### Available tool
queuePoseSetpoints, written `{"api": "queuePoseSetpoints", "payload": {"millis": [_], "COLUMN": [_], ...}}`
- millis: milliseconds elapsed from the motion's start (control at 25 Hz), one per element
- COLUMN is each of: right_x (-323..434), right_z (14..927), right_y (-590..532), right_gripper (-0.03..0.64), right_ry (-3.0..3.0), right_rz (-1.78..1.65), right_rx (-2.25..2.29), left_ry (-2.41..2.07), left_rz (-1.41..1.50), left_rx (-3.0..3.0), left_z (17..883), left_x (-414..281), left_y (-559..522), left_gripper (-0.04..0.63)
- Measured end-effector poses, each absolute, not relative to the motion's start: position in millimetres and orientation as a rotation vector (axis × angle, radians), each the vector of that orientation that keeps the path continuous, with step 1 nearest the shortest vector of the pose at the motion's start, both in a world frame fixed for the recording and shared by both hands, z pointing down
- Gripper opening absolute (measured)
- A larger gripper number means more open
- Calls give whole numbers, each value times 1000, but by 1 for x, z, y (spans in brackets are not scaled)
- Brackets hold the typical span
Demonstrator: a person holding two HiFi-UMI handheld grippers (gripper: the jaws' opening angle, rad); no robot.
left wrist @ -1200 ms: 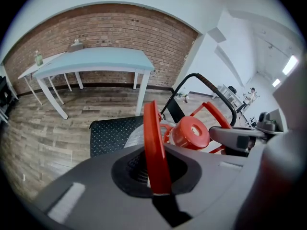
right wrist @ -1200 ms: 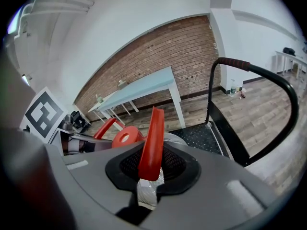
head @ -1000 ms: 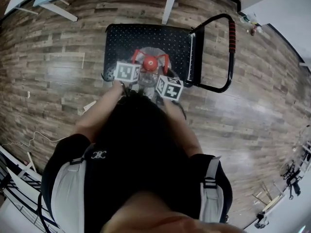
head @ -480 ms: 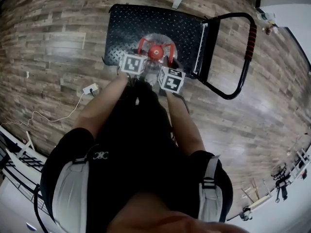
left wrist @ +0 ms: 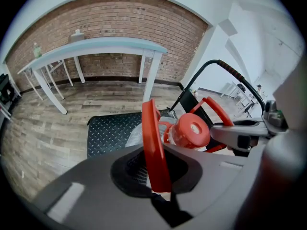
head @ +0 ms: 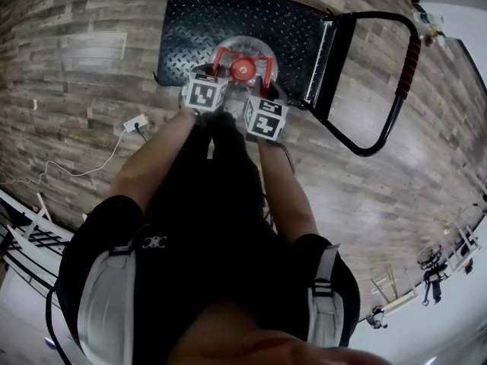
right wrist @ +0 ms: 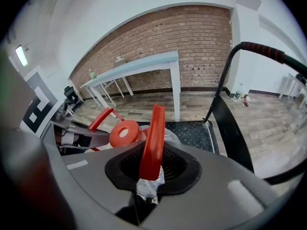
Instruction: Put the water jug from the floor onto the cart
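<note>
The water jug [head: 245,50] is clear, with a red cap [head: 243,69] and two red handles, and it is over the front part of the black cart deck [head: 198,17]. My left gripper [head: 218,77] is shut on the left red handle [left wrist: 154,147], which stands upright between its jaws. My right gripper [head: 261,87] has the right red handle [right wrist: 152,140] between its jaws, and they are opening. The cap [left wrist: 192,129] shows between the two grippers. Whether the jug's base rests on the deck is hidden.
The cart's push handle [head: 405,78], with a red grip, rises at the right of the deck. A white power strip [head: 135,122] with its cable lies on the wood floor to the left. A light blue table [left wrist: 100,46] stands by the brick wall behind the cart.
Both grippers have sunk together with the jug toward the cart deck. The grips on the two handles look the same.
</note>
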State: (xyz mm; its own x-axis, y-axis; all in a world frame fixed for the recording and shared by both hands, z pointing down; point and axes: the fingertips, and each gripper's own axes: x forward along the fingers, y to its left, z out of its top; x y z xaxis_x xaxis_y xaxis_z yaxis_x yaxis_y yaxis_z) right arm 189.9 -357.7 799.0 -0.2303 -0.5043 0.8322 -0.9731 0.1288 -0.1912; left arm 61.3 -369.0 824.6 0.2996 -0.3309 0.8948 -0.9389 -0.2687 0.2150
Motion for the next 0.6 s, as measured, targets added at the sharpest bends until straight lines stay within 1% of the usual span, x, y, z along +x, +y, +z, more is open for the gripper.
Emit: {"api": "queuePoseSetpoints", "payload": {"millis": [400, 440, 600], "right_x": [195, 196, 201], "right_z": [818, 821, 823], "right_y": [-360, -359, -355], "right_gripper": [73, 76, 98], "right_ry": [-1757, -1746, -1714], "right_rz": [1033, 1039, 1022], "right_rx": [1448, 1447, 1451], "left_ry": [-1113, -1103, -1100], "left_rz": [959, 965, 1030], "left_rx": [1747, 1751, 1779], "left_z": [842, 843, 838], "left_x": [57, 57, 52], "left_y": [-369, -368, -363], "left_gripper": [33, 38, 91]}}
